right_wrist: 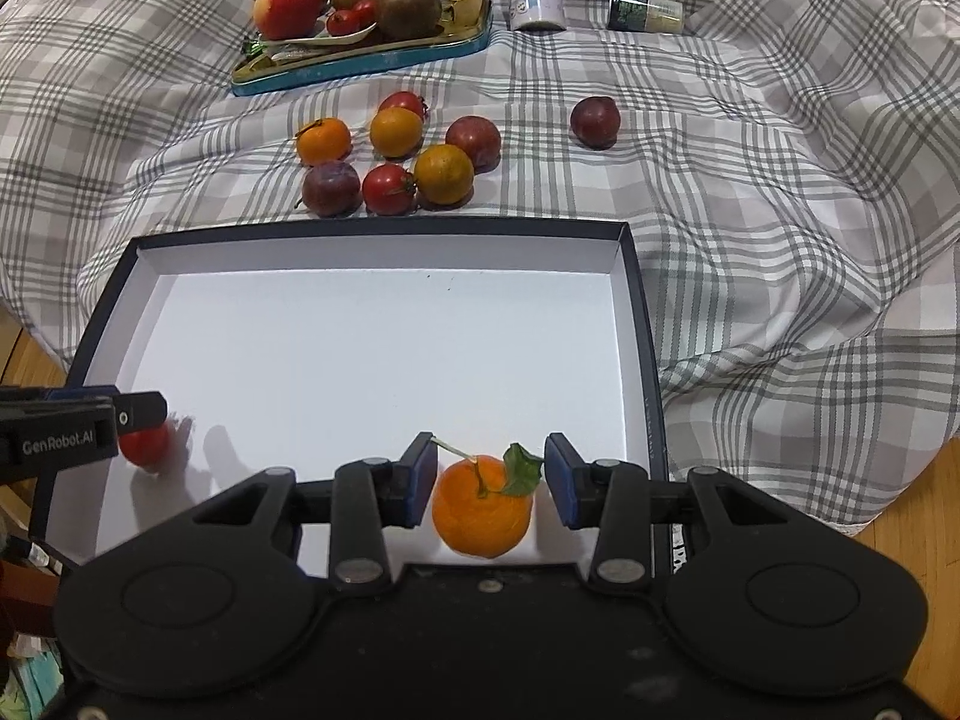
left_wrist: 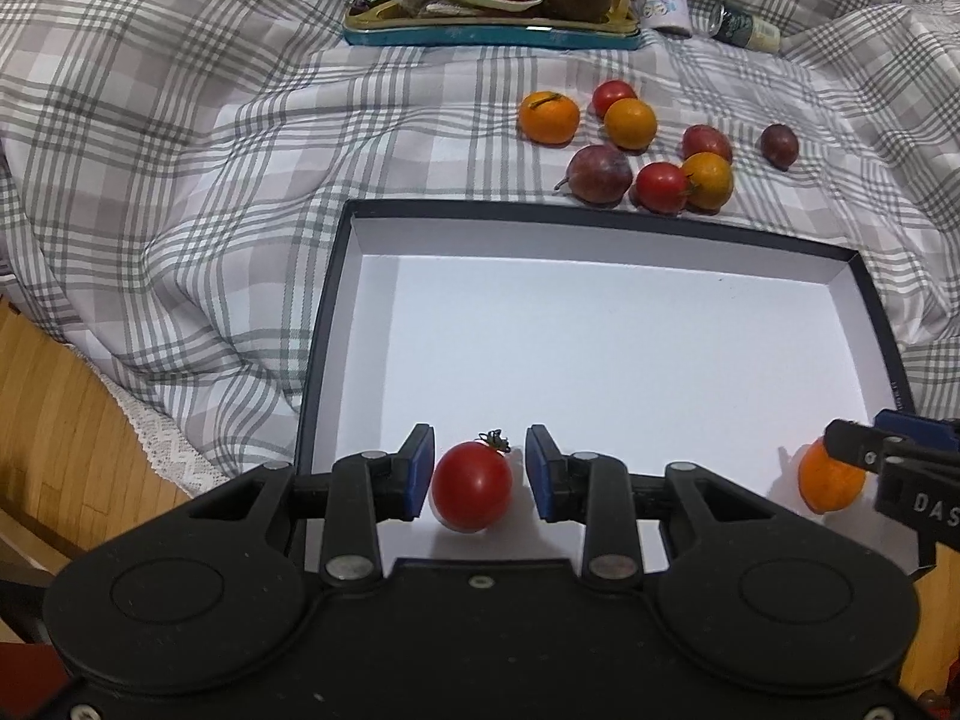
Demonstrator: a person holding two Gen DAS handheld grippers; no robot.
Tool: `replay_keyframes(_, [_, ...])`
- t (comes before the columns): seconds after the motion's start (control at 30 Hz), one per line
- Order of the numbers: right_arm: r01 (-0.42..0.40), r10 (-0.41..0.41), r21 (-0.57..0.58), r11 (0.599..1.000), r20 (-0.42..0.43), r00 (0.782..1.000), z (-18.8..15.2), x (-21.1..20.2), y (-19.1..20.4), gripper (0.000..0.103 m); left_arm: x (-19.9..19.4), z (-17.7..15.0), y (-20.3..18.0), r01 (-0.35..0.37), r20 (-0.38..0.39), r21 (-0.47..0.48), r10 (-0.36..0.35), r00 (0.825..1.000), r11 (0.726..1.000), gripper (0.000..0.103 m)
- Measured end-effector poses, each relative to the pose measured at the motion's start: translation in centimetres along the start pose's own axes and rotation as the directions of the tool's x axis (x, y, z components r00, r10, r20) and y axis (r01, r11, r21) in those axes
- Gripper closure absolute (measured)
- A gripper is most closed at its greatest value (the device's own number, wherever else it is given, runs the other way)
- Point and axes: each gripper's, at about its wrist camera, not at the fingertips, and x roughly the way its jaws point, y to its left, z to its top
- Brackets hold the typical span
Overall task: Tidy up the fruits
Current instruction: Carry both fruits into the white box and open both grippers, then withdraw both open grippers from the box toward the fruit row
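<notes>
A grey-and-white plaid bedspread [right_wrist: 750,180] covers the bed, wooden floor [left_wrist: 54,420] showing at its edge. On it lies a dark-rimmed white box [right_wrist: 360,336] — loose fruit just beyond, a teal tray [right_wrist: 360,63] farther back. The left gripper [left_wrist: 479,474] is spread around a tomato [left_wrist: 472,486] on the box floor; the right gripper [right_wrist: 489,477], also spread, flanks a leafy orange [right_wrist: 483,510]. Only the right view reads "GenRobot.AI" — the left shows "DAS".

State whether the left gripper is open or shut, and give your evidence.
Open. The left gripper has its blue pads apart, a gap visible either side of the tomato in the box.
</notes>
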Motion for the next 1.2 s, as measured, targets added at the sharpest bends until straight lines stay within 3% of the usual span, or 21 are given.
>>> replay_keyframes(0.53, [-0.004,0.003,0.016,1.000,0.030,1.000,0.8,-0.2,-0.2,0.061,0.3,0.7,0.0,-0.018,-0.013,-0.018,0.018,1.000,1.000,0.061])
replay_keyframes(1.2, [0.013,-0.020,0.071,0.997,0.091,0.996,3.7,0.5,-1.7,0.061,-0.2,3.5,0.7,-0.042,0.048,-0.030,0.043,0.998,0.999,0.061])
